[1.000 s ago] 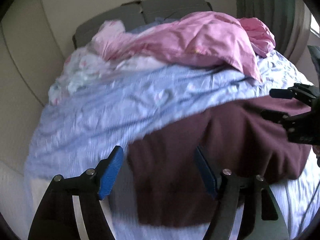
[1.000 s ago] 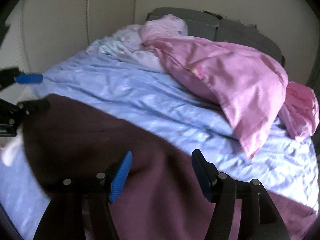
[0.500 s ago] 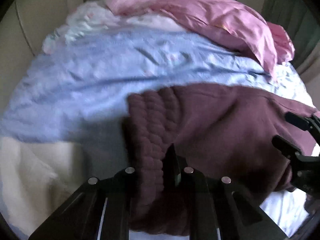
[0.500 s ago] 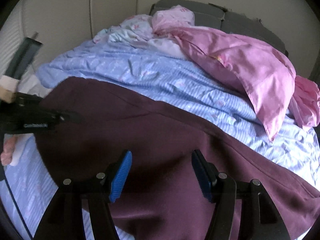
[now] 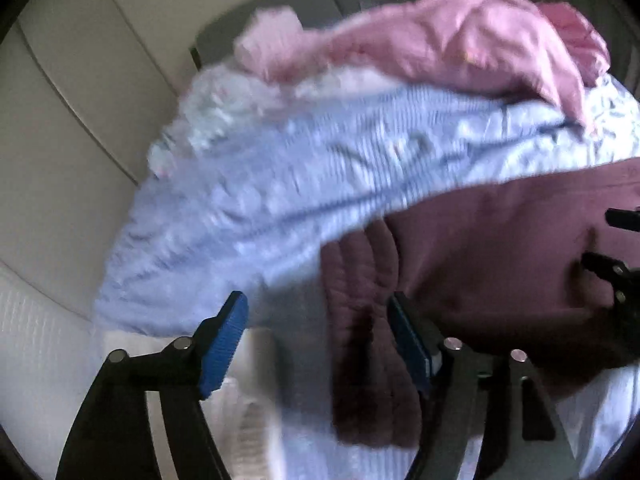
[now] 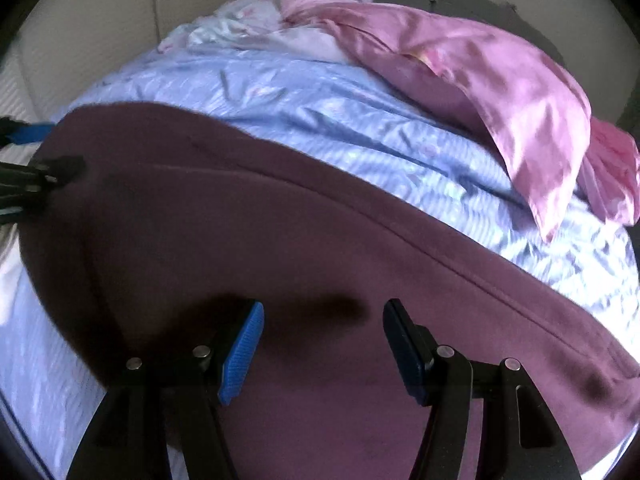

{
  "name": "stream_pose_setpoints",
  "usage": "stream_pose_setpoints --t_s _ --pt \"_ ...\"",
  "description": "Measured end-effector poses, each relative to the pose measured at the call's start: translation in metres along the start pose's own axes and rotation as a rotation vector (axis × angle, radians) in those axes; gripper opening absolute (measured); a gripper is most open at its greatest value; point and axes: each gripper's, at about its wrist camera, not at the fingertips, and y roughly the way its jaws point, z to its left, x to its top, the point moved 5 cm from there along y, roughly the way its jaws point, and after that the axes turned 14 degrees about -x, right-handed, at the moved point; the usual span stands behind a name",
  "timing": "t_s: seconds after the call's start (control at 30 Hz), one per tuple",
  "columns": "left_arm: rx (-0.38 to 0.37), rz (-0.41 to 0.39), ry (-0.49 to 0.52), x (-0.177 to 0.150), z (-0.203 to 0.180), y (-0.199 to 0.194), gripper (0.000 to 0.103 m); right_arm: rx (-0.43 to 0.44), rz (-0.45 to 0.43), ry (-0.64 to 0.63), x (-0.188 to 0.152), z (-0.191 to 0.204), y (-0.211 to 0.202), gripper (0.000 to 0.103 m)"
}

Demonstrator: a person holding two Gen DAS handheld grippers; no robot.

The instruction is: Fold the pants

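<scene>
Left gripper (image 5: 316,332) held with fingers spread apart, nothing between them, poised over the ribbed waistband (image 5: 360,280) at the left end of the pants (image 6: 320,240). Pants laid flat and lengthwise across the blue bedsheet (image 6: 300,92), seam running toward the right. Right gripper (image 6: 324,340) likewise parted and empty, hovering over mid-garment. Pink bedding (image 6: 500,68) heaped at far right, well apart from the garment. Judged early in the task: garment apparently doubled leg on leg and smoothed, though layering could not be confirmed; crosswise folds toward the waistband not yet made.
</scene>
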Motion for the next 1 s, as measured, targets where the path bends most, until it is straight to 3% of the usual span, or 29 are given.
stream_pose_setpoints --t_s 0.07,0.2,0.33,0.47,0.57,0.73,0.9,0.97,1.0 --pt "0.016 -0.067 0.004 0.002 -0.004 -0.03 0.088 0.015 -0.03 0.07 0.004 -0.014 -0.009 0.062" --pt "-0.007 -0.14 0.046 -0.005 -0.038 -0.072 0.091 0.078 -0.165 0.169 0.004 -0.037 -0.056 0.062" --pt "-0.099 -0.199 0.081 -0.011 -0.093 -0.095 0.092 0.036 -0.297 0.178 -0.019 -0.071 -0.113 0.083" --pt "-0.226 -0.25 0.077 -0.008 -0.165 -0.107 0.093 -0.028 -0.343 0.201 -0.054 -0.123 -0.146 0.085" --pt "-0.286 -0.278 0.081 0.003 -0.22 -0.103 0.093 -0.093 -0.341 0.236 -0.081 -0.168 -0.155 0.085" --pt "-0.407 -0.23 0.078 0.021 -0.308 -0.078 0.093 -0.219 -0.315 0.361 -0.132 -0.266 -0.151 0.085" --pt "-0.427 -0.179 0.104 0.033 -0.383 -0.043 0.093 -0.274 -0.314 0.575 -0.186 -0.365 -0.129 0.086" --pt "-0.414 -0.166 0.115 0.036 -0.409 -0.03 0.093 -0.253 -0.318 0.704 -0.207 -0.399 -0.118 0.098" --pt "-0.409 -0.164 0.122 0.037 -0.421 -0.024 0.093 -0.235 -0.31 0.81 -0.222 -0.421 -0.108 0.099"
